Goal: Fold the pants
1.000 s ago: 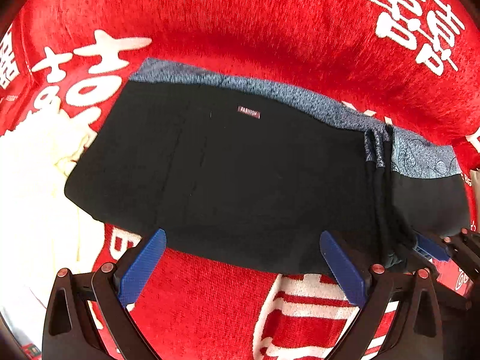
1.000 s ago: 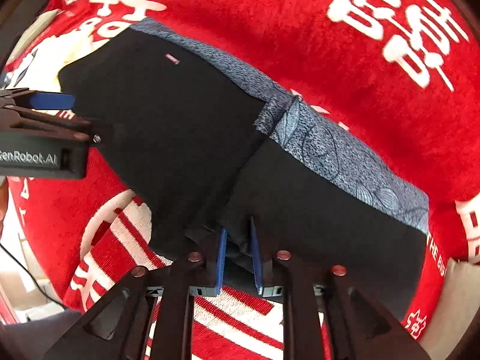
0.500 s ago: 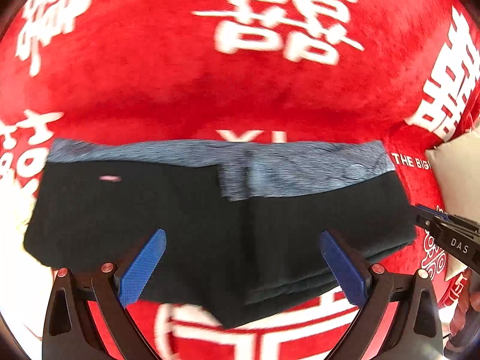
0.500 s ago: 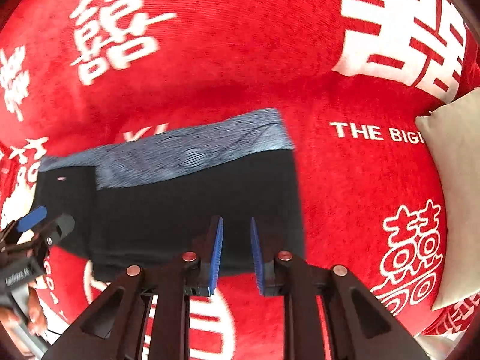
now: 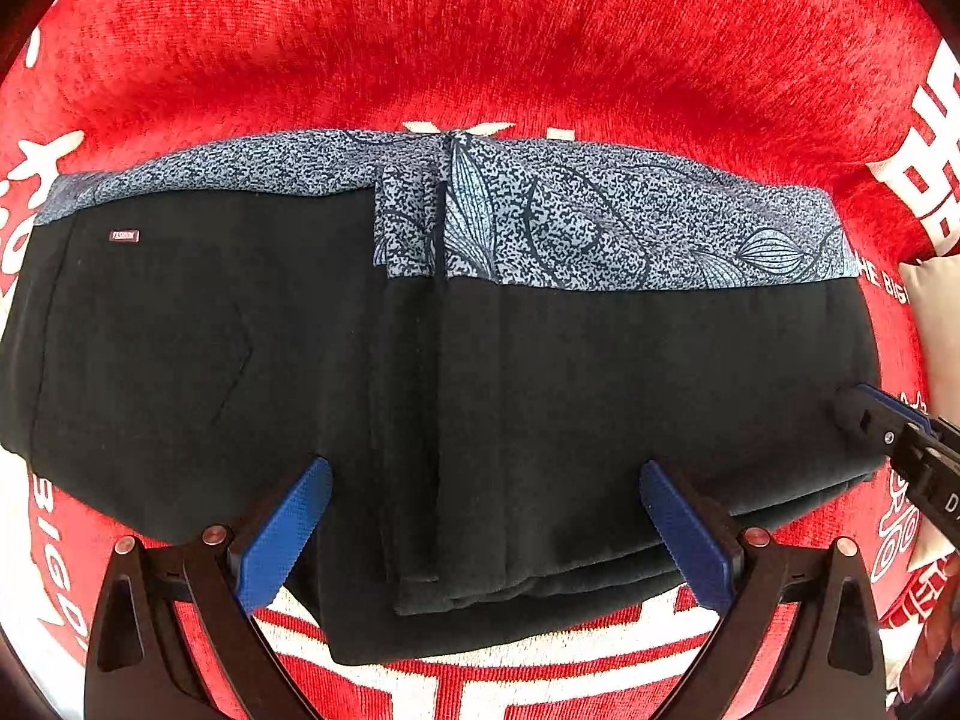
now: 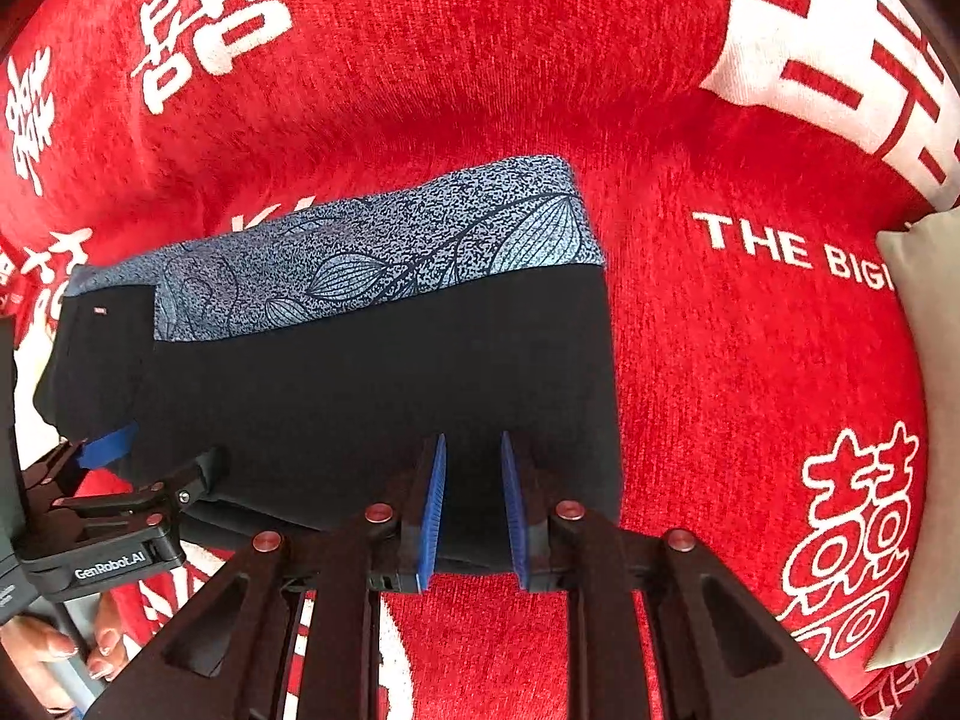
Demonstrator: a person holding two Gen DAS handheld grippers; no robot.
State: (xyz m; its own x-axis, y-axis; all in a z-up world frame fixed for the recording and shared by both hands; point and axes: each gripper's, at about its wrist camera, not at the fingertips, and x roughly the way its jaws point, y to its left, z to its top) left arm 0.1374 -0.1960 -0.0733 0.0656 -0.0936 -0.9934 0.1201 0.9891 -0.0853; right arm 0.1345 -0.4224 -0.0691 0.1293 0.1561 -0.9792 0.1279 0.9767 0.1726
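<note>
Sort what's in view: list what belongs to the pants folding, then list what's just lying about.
Belongs to the job:
- black pants with the blue-grey patterned band, folded on the red blanket
- left gripper, jaws wide open
- right gripper, jaws narrowly apart over the pants' near edge

Just lying about:
- beige cushion at the right edge
- white cloth at the left edge

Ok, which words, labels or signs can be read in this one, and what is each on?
"GenRobot.AI": body of the left gripper.
"THE BIG", cut off: red blanket.
"BIG", cut off: blanket, left wrist view.
"D", cut off: right gripper.
Large white Chinese characters, double-happiness style: woven into the blanket.
Small red tag on the pants: too small to read.
</note>
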